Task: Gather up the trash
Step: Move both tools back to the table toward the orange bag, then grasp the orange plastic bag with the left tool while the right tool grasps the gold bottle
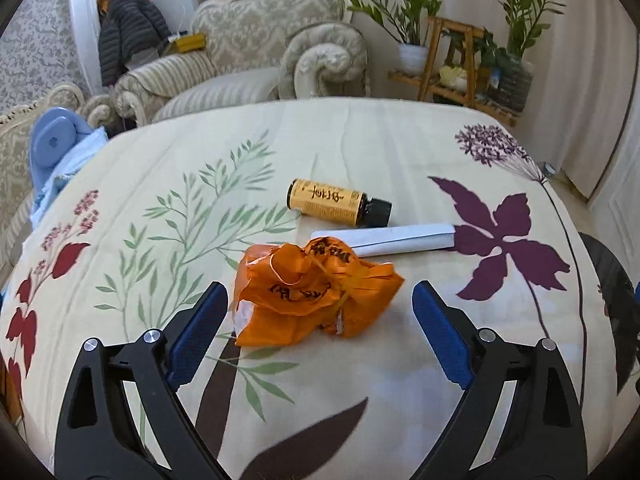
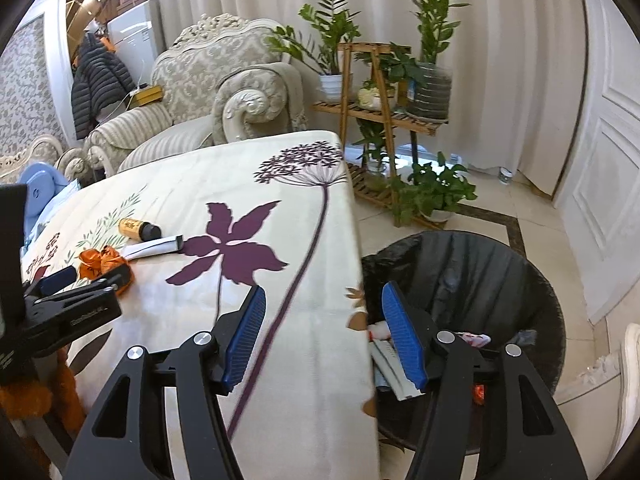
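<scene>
Left gripper (image 1: 318, 312) jaws wide, empty, straddling crumpled orange bag (image 1: 316, 292) near table centre. Right gripper (image 2: 324, 336) open, empty, at bin (image 2: 500, 264) edge. Risk: the thin bag may slip free when pinched, or nudge the bottle (image 1: 338, 202) just beyond into rolling.

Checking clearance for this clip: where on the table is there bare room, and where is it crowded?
Bare: the cloth between the purple leaf print and the table edge by the bin. Crowded: orange bag, bottle and white tube cluster together, left tongs open around the bag.
</scene>
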Motion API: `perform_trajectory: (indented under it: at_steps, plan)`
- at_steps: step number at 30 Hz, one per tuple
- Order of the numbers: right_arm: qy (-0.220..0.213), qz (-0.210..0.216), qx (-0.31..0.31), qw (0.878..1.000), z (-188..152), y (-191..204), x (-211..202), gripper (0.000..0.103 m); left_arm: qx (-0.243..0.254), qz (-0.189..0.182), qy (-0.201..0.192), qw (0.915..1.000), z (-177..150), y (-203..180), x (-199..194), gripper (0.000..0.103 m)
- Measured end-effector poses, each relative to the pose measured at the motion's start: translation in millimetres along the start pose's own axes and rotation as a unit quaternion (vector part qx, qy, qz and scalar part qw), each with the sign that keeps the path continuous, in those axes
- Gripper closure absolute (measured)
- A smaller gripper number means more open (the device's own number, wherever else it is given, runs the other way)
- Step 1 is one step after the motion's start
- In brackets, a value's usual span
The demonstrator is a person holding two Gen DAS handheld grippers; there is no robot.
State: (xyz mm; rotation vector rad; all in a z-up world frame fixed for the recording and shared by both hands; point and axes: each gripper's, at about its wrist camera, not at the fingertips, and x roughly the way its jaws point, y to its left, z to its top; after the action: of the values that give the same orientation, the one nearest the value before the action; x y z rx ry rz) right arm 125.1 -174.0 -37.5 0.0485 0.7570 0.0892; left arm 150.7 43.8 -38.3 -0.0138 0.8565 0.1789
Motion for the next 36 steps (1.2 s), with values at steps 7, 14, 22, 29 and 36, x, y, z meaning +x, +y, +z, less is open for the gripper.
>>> perform_trajectory:
  at_steps: [7,14,22,29,36]
  plan:
    - [0.006,0.013,-0.011,1.0,-0.3,12.6,4.6,0.043,-0.012,-0.043,0.014,0.9989,-1.7,13.7,5.8,0.03]
    - [0.011,0.02,-0.014,1.0,-2.8,17.9,8.0,0.043,-0.01,-0.055,0.001,0.9984,-5.5,23.2,-6.2,0.039]
    - [0.017,0.03,-0.022,0.999,-1.9,27.9,12.8,0.043,-0.02,-0.055,-0.005,0.9983,-14.4,48.8,-22.9,0.042]
    - [0.016,0.039,-0.033,0.999,1.5,43.8,15.6,0.043,-0.042,-0.088,-0.005,0.9952,-16.9,76.2,-31.5,0.071]
    - [0.02,0.047,-0.048,0.998,2.0,61.3,19.9,0.043,-0.061,-0.081,0.011,0.9948,-22.4,98.6,-22.5,0.071]
